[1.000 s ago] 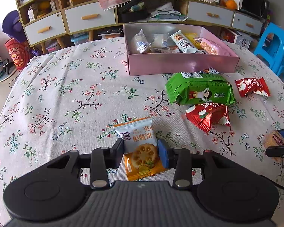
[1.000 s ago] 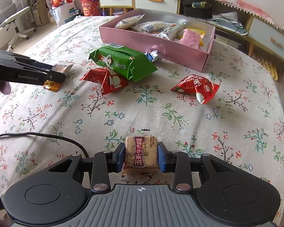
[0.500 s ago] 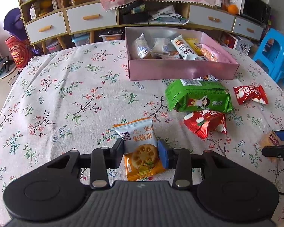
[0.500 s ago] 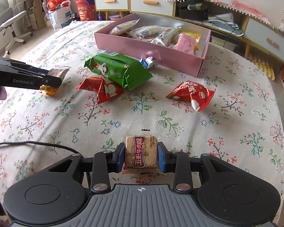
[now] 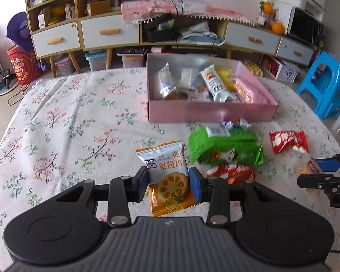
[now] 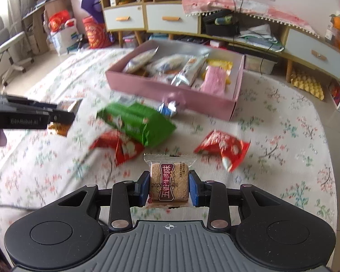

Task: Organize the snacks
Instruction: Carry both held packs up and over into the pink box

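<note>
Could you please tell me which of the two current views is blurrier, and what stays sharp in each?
Right wrist view: the table snacks are smeared, notably the green packet and red packet, while the brown cracker in the right hand-held gripper stays crisp. Left wrist view: much sharper; the jam biscuit packet and pink box read clearly. Both show fisheye bending at the edges.

A counter (image 5: pixel 74 122) covered in a floral cloth carries a pink box (image 5: pixel 210 112) of snacks at the far side. Just in front of the box lie a small blue-and-white candy (image 6: pixel 168 108), a green packet (image 5: pixel 224 149), and two red packets (image 6: pixel 222 147) (image 6: pixel 115 145) set apart.
</note>
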The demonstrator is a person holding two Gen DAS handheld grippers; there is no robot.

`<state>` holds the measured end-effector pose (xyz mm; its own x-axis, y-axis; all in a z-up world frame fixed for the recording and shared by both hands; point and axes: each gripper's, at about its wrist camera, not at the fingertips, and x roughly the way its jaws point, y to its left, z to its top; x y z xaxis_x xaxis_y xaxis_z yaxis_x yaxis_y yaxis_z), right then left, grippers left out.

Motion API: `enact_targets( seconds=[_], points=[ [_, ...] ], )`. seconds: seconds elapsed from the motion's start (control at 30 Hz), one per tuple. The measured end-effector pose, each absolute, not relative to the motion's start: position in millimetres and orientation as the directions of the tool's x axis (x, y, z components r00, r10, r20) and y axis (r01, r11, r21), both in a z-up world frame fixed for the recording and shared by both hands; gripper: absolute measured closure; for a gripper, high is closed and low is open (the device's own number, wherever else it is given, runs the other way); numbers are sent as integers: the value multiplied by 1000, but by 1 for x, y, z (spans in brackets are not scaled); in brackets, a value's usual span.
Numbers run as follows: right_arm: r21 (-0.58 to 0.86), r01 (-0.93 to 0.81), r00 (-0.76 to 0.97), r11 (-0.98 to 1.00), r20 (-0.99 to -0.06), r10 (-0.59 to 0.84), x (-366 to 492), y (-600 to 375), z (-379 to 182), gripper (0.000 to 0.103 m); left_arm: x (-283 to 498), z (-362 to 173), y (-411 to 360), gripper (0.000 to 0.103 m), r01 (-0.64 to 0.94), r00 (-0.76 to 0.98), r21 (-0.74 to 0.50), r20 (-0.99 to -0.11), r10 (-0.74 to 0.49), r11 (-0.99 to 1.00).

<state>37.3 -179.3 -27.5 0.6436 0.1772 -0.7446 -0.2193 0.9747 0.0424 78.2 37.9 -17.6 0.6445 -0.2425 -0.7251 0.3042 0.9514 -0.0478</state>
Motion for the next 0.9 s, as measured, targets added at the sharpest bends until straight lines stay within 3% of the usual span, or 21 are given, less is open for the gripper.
enact_targets(
  seconds=[0.53,0.9],
  points=[
    [287,-31,690,957,-687,229,113,-196,5,70,127,6,13,67,247,670,-205,-670,-319,947],
    [442,51,705,896,-651,282,163,-213,-3,70,173,-3,-9,67,253,680,-213,-655,-330,944]
  ],
)
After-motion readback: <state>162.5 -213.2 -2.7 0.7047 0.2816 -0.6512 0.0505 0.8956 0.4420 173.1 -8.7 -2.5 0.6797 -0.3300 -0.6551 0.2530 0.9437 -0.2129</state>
